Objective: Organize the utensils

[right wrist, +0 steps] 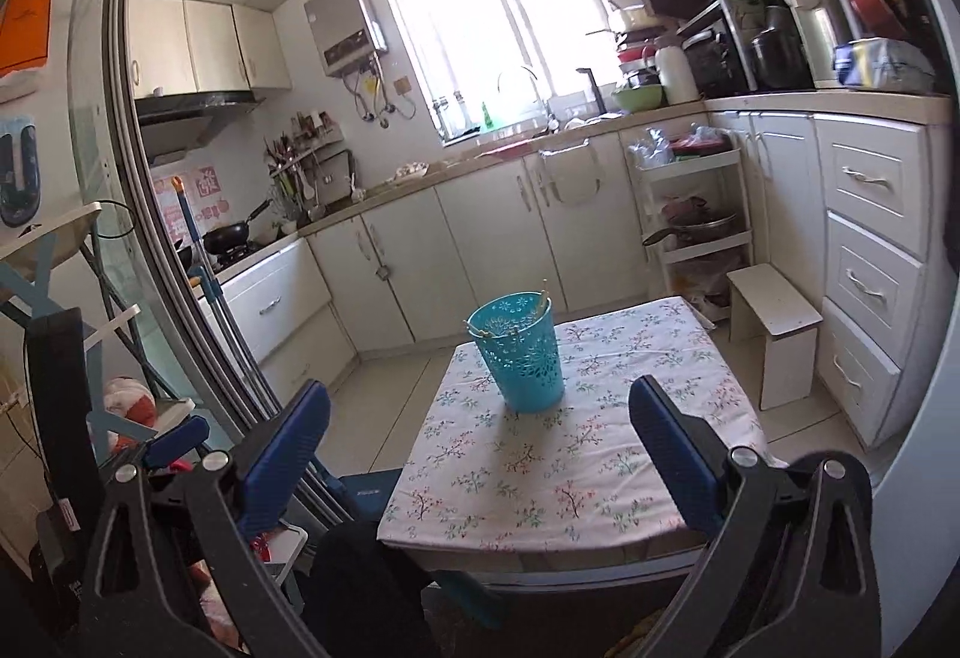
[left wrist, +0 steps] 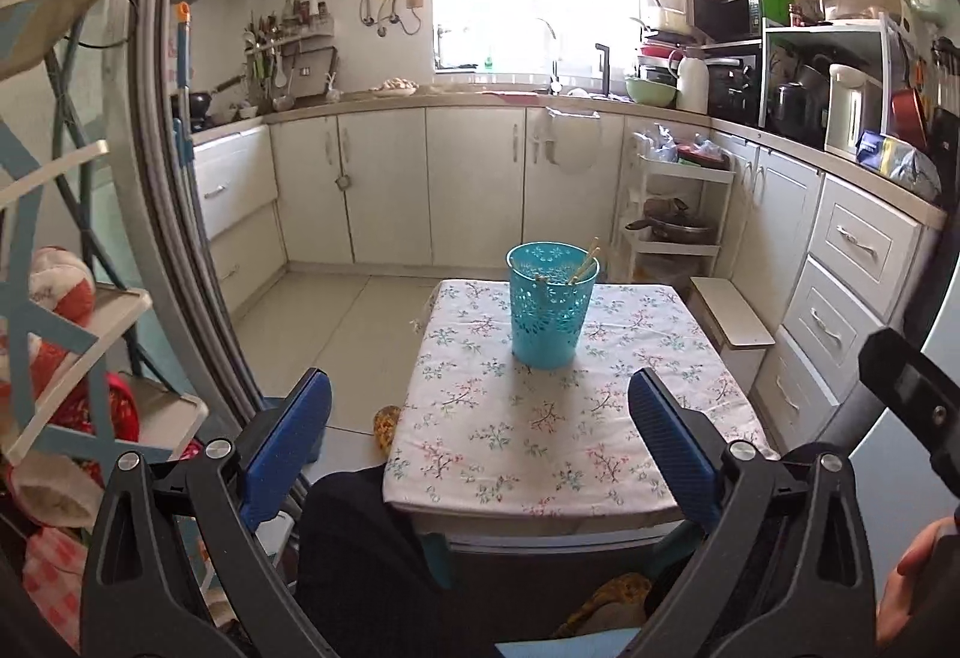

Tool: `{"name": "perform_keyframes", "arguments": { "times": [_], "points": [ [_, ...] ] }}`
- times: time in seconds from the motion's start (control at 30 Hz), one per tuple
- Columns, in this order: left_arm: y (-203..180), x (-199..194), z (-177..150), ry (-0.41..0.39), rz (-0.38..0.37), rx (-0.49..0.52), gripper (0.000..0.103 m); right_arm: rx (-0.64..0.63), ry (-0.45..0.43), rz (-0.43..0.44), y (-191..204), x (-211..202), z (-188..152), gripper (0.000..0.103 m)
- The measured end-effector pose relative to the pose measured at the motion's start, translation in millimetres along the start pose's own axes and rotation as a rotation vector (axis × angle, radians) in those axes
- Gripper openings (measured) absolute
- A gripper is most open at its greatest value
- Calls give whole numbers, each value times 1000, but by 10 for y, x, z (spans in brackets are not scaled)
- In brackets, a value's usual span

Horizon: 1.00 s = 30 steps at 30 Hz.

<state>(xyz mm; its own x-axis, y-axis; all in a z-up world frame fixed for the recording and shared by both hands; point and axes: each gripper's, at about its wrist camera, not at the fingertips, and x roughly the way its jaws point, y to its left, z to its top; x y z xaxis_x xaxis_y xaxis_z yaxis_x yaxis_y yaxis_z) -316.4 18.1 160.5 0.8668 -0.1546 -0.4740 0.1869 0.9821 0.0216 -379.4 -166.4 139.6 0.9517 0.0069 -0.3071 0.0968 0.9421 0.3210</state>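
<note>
A turquoise perforated holder (left wrist: 549,307) stands upright on a small table with a floral cloth (left wrist: 540,430). Wooden chopsticks (left wrist: 585,262) lean inside it, tips above the rim. My left gripper (left wrist: 480,406) is open and empty, held back over the table's near edge, well short of the holder. In the right wrist view the same holder (right wrist: 522,355) with chopsticks (right wrist: 543,298) stands on the floral cloth (right wrist: 570,472). My right gripper (right wrist: 480,418) is open and empty, also back from the holder.
A small white stool (right wrist: 774,322) stands right of the table. A white rolling rack (left wrist: 678,214) and kitchen cabinets (left wrist: 468,178) lie behind. A folding shelf with stuffed toys (left wrist: 60,298) is at left. The other gripper's body (left wrist: 912,394) shows at right.
</note>
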Motion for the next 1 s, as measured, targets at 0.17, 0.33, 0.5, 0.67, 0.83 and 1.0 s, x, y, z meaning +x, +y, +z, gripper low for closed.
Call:
{"name": "perform_keyframes", "arguments": {
  "times": [0.17,0.33,0.5,0.67,0.83,1.0],
  "points": [
    [-54,-119,-101,18,-28,28,95,-30,30,16,76,-96,-188,96],
    [-78,-151,-149,41,0,50,95,-32,22,20,87,-178,-220,96],
    [-45,-238,-154,6,30,51,95,-40,11,27,128,-223,-215,96],
    [4,-273,-142,-14,28,48,95,-48,12,28,156,-230,-227,96],
    [29,-270,-142,-58,32,43,95,-51,10,16,157,-197,-224,96],
    [41,-48,-120,-6,18,45,95,-43,38,-8,105,-11,-209,96]
  ]
}}
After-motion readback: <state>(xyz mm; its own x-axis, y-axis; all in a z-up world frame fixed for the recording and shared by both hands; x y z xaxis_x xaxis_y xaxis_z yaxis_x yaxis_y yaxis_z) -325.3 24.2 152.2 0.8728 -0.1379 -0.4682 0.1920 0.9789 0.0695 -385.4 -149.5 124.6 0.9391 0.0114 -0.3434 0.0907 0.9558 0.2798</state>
